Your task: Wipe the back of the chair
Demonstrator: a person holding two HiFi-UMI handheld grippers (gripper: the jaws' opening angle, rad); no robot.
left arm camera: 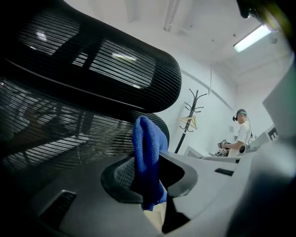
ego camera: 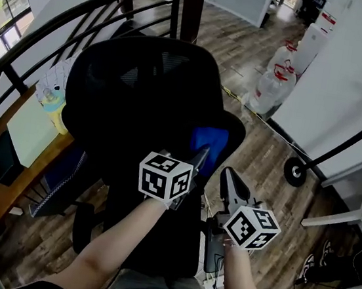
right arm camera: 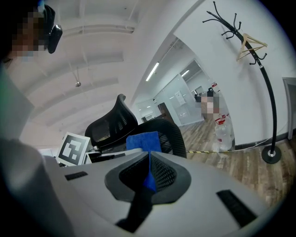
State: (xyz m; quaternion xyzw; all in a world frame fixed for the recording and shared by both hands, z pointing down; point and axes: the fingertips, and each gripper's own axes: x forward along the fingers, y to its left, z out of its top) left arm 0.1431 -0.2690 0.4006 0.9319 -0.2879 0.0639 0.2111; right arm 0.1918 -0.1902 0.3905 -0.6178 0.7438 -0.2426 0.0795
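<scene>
The black mesh office chair [ego camera: 141, 95] fills the middle of the head view, its back [left arm camera: 92, 74] rising close on the left of the left gripper view. A blue cloth [ego camera: 209, 144] lies against the chair's right edge. My left gripper [ego camera: 204, 153] is shut on it, and the cloth [left arm camera: 147, 139] stands up between its jaws [left arm camera: 149, 159]. My right gripper [ego camera: 226, 174] sits just right of and below the cloth. In the right gripper view its jaws [right arm camera: 149, 155] are closed together with a blue sliver of cloth [right arm camera: 149, 180] pinched between them, and more of the cloth [right arm camera: 143, 140] shows beyond.
Large water bottles [ego camera: 272, 80] stand on the wood floor to the right. A black coat stand [ego camera: 346, 146] leans by the white wall. A dark railing [ego camera: 44, 30] and a desk [ego camera: 30, 134] lie left of the chair. A person [left arm camera: 240, 136] stands far off.
</scene>
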